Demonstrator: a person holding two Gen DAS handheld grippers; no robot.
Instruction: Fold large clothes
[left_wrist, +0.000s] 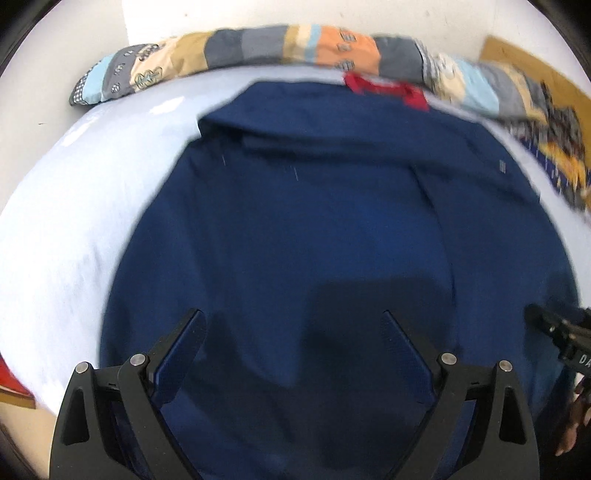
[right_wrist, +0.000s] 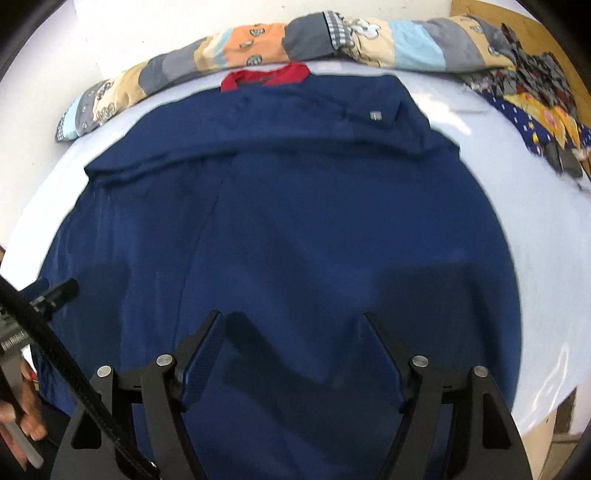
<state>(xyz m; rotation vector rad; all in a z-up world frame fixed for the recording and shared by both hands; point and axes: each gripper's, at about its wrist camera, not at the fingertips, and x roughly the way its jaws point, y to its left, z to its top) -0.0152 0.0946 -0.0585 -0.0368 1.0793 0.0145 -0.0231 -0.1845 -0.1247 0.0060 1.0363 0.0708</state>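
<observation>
A navy shirt (left_wrist: 314, 229) lies spread flat over a white sheet (left_wrist: 74, 221), filling the middle of both wrist views. Its red collar (left_wrist: 384, 90) sits at the top of the frame, just below a patchwork quilt (left_wrist: 258, 48) rolled along the far edge of the sheet. In the right wrist view the shirt (right_wrist: 295, 229) again fills the centre, with the collar (right_wrist: 266, 75) at top centre and the quilt (right_wrist: 258, 48) above it. Both sleeves look folded in across the upper part of the body, and a small pale label (right_wrist: 375, 115) shows on the fold at upper right. A heap of patterned clothes (right_wrist: 535, 103) lies on the sheet (right_wrist: 517, 258) at the upper right of that view; the same heap (left_wrist: 557, 147) shows at the right edge of the left wrist view.

No box, basket or other container can be seen; everything lies loose on the sheet.

The left gripper (left_wrist: 293, 321) sits at the bottom of its own view, over the lower part of the shirt, its fingers spread wide with only cloth showing beneath them and nothing clamped. The right gripper (right_wrist: 293, 323) stands likewise at the bottom centre of its view, fingers wide apart and holding nothing. Whether either gripper's tips touch the cloth cannot be told.

Each gripper shows at the edge of the other's view: the right gripper at lower right in the left view, the left at lower left in the right view, with a hand (right_wrist: 22, 413) around its handle. Both frames are slightly blurred.
</observation>
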